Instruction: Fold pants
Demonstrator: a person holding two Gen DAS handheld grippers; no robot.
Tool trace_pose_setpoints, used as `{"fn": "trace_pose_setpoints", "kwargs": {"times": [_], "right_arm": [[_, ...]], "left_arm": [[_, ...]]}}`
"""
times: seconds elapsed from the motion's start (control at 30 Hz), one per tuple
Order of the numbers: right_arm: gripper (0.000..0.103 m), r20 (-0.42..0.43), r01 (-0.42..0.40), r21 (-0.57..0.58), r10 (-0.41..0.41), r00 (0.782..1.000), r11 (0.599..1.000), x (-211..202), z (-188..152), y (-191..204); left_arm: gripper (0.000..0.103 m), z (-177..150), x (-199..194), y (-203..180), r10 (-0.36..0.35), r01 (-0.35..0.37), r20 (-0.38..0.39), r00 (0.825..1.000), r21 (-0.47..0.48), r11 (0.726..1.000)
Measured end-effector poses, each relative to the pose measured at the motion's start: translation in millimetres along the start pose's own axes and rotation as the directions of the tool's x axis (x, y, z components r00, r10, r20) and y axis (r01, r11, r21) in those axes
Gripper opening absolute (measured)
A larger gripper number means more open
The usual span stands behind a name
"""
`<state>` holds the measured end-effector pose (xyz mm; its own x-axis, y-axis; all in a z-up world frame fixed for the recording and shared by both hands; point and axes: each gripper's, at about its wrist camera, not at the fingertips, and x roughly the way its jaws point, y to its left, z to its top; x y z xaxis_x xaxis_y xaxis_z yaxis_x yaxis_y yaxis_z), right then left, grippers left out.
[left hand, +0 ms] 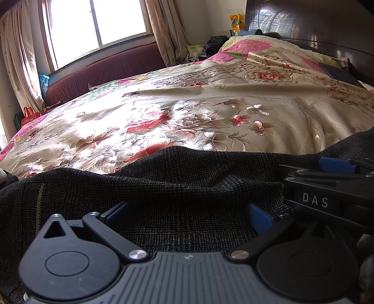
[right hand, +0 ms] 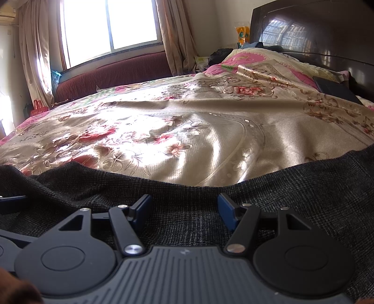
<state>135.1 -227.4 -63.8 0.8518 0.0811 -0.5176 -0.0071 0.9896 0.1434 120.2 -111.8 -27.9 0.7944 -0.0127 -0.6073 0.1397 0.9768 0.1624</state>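
Note:
Dark grey checked pants lie across the near edge of the bed, over the floral bedspread. My left gripper is open, its blue pads wide apart, resting low on the pants fabric. The right gripper shows at the right of the left wrist view, lying close beside the left one. In the right wrist view the pants fill the foreground, and my right gripper is open over the cloth with nothing between its pads. The rest of the pants is out of frame.
A dark wooden headboard stands at the back right. A maroon padded bench runs under the window with curtains. A dark blue flat item lies near the pillow. A red bag sits by the left wall.

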Motion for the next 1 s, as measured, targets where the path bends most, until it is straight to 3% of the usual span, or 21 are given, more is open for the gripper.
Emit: {"fn": "trace_pose_setpoints", "kwargs": {"times": [1.0], "right_arm": [[0.067,0.006,-0.033,0.031,0.033,0.999,0.999,-1.5,-0.1,-5.2]], "left_arm": [[0.103,0.0,-0.2,0.0,0.0,0.0,0.0,1.0,0.0,1.0]]}}
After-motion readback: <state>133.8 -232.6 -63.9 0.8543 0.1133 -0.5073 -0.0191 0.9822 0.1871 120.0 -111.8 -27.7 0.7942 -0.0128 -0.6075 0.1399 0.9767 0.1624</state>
